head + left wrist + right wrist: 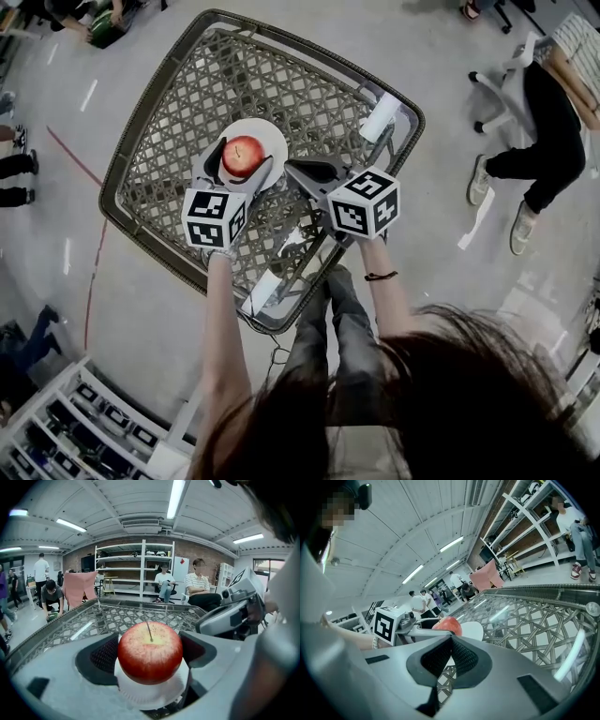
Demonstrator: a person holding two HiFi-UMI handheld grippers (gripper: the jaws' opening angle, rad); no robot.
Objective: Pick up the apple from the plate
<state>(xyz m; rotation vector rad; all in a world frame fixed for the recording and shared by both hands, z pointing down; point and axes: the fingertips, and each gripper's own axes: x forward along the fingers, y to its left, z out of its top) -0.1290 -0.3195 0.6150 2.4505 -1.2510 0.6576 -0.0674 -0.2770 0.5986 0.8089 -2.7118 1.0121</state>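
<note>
A red apple (pixel 242 155) (pixel 150 652) rests on a small white plate (pixel 273 137) (pixel 151 696) near the middle of a lattice-topped table (pixel 187 103). My left gripper (pixel 241 162) (pixel 150 651) has one jaw on each side of the apple, and both dark pads press its flanks. My right gripper (pixel 290 168) (pixel 451 637) hovers just right of the plate with its jaws pressed together and nothing between them. In the right gripper view the apple (pixel 448 624), the plate (pixel 474 630) and the left gripper's marker cube (pixel 387 625) lie ahead to the left.
A white roll (pixel 380 118) lies at the table's far right corner. The table has a raised rim (pixel 120 178). People sit and stand around it, one on an office chair (pixel 506 89) to the right. A white shelf unit (pixel 84 427) stands at the lower left.
</note>
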